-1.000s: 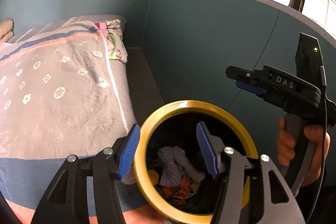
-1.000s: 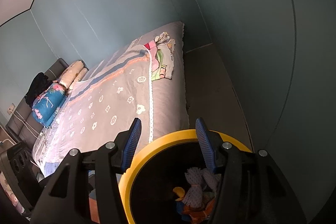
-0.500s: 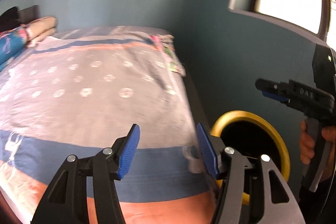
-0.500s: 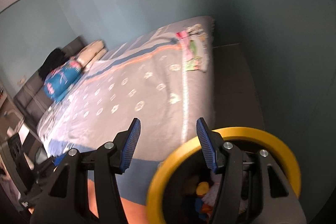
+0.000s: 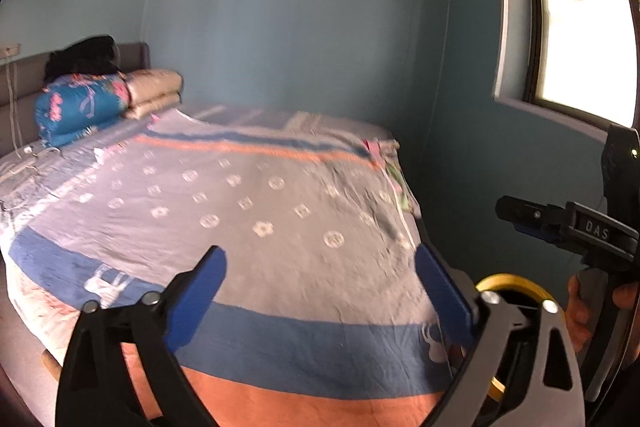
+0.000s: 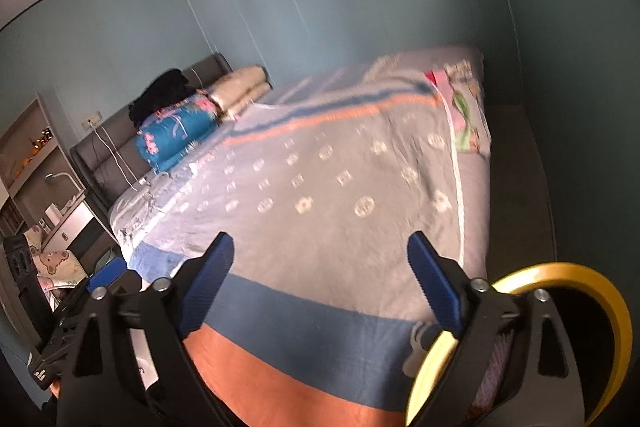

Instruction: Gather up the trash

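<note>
A black trash bin with a yellow rim [image 6: 576,279] stands on the floor at the bed's foot corner; it shows low right in the left wrist view [image 5: 516,283] too. My left gripper [image 5: 320,291] is open and empty over the patterned bedspread [image 5: 260,211]. My right gripper [image 6: 320,279] is open and empty, also over the bedspread [image 6: 340,187], left of the bin. The right gripper's body [image 5: 580,231] shows at the right edge of the left wrist view. A small white object [image 6: 418,339] lies by the bin's rim; I cannot tell what it is.
A blue floral quilt [image 5: 80,103] and folded beige bedding [image 5: 156,91] lie at the headboard. A pink and green cloth [image 6: 464,111] lies near the bed's far edge. A narrow floor strip [image 6: 516,163] runs between bed and teal wall. Shelves [image 6: 32,155] stand at the left.
Both grippers have swung up and left, away from the bin, and now face along the bed. Both jaws have opened wider. The bin has slid to the lower right of both views.
</note>
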